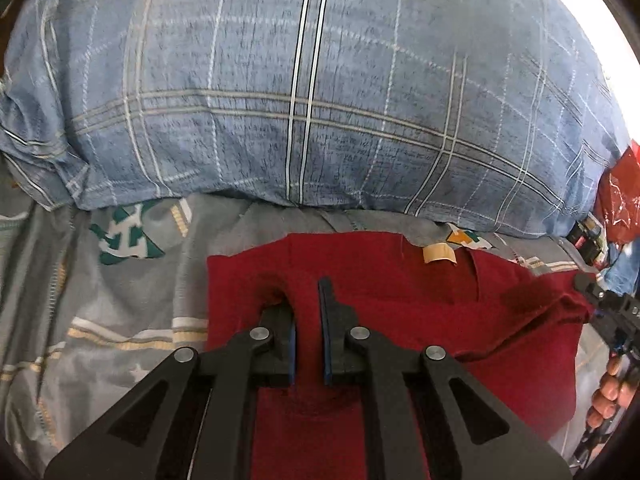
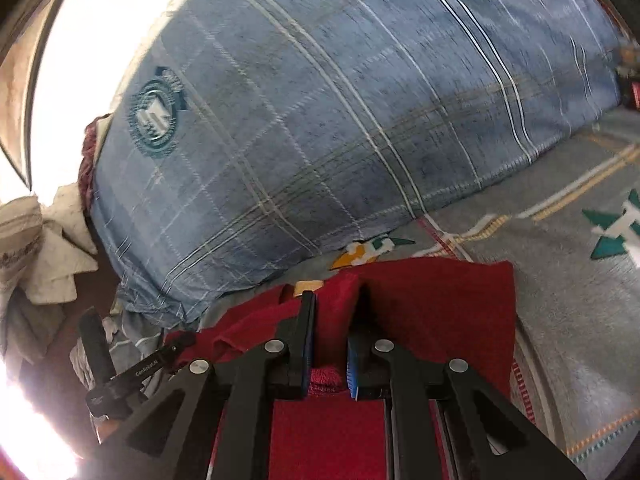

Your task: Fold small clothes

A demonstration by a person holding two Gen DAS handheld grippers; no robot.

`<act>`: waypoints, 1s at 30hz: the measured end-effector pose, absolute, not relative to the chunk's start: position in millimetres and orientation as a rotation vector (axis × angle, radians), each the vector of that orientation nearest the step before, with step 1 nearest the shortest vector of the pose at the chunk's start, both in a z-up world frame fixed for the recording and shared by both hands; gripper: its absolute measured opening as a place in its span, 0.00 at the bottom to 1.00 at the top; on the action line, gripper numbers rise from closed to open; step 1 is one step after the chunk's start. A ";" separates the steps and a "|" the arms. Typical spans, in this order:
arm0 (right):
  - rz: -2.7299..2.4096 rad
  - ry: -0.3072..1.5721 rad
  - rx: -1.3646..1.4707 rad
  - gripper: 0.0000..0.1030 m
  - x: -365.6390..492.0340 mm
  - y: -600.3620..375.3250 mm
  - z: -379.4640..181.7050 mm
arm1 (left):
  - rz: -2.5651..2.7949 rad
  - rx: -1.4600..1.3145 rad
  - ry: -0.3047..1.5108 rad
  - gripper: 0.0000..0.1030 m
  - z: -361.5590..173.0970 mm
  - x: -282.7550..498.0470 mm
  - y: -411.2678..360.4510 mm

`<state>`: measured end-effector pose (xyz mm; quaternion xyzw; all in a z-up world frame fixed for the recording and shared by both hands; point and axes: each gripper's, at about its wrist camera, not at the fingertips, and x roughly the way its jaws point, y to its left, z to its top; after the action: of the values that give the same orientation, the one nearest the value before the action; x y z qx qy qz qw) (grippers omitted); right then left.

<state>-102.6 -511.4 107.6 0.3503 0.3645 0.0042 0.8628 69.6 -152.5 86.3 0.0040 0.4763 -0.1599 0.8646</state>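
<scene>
A dark red garment (image 1: 380, 300) lies on a grey patterned bedsheet (image 1: 100, 300), with a tan label (image 1: 439, 255) near its far edge. My left gripper (image 1: 306, 300) is over the garment's left part, jaws narrowly apart, with a fold of red cloth bunched over the left fingertip. My right gripper (image 2: 334, 308) is closed on a raised ridge of the red garment (image 2: 440, 312), pinched between its blue pads. The right gripper also shows at the right edge of the left wrist view (image 1: 612, 308), held by a hand.
A large blue plaid pillow (image 1: 300, 80) lies just beyond the garment; it also shows in the right wrist view (image 2: 320, 120). A red plastic bag (image 1: 620, 196) lies at the right. White cloths (image 2: 44, 248) are piled at the bed's side. A bright window is behind.
</scene>
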 end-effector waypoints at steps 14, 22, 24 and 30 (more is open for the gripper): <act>-0.163 0.661 0.895 0.46 -137.6 -580.3 107.0 | -0.428 -0.153 1.049 0.52 91.9 82.5 -145.0; -0.005 0.816 0.574 0.45 -108.4 -508.4 118.7 | -0.420 -0.142 0.930 0.82 111.2 71.4 -144.3; -0.097 0.839 0.505 0.46 -103.6 -505.2 111.6 | -0.416 -0.152 0.927 0.83 112.3 72.4 -139.1; -0.202 0.924 0.419 0.46 -100.0 -517.6 94.2 | -0.362 -0.187 1.021 0.83 97.0 82.4 -130.0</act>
<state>-100.0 -517.6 94.2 0.2003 0.4417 -0.0964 0.8692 82.4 -130.0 97.0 -0.0889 0.4853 -0.1718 0.8527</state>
